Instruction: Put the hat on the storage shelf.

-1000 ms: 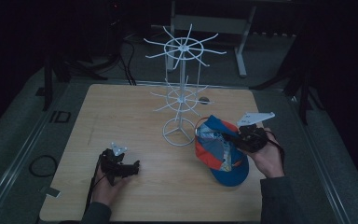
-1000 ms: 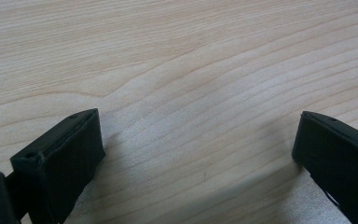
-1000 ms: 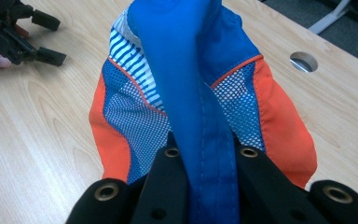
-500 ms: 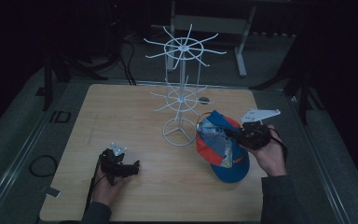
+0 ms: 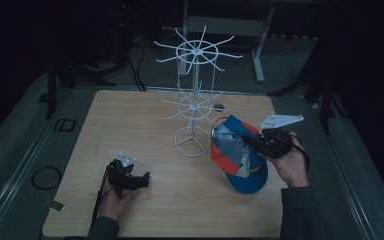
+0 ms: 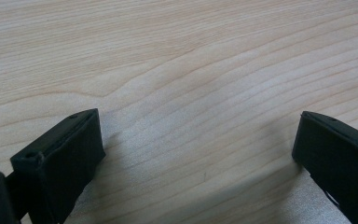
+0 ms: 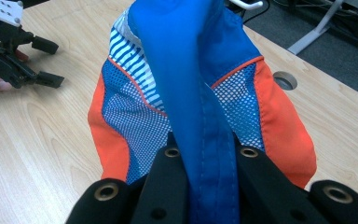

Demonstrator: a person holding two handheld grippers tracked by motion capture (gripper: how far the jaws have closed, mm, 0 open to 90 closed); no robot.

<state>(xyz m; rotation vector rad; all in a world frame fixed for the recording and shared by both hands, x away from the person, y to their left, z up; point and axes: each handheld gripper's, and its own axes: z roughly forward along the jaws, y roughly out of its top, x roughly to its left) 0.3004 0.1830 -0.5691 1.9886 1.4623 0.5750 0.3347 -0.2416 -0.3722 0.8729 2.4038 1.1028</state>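
While the left hand-held gripper [image 5: 144,179] rests low on the near left of the desk [image 5: 130,120] with its jaws spread wide over bare wood and nothing between them, the right hand-held gripper [image 5: 250,141] on the near right side is clamped on the blue fabric edge of a baseball cap [image 5: 237,155], which hangs from it just above the desk. In the right gripper view the cap [image 7: 186,93] runs straight away from the jaws, its blue strip pinched between them, with orange and mesh panels spreading to either side. Beyond and to the left of the cap stands the white wire display rack [image 5: 195,95], its round base just beside the cap and its hooked arms fanning out higher up. I judge the right hand much the nearer to those hooks, which carry nothing yet.
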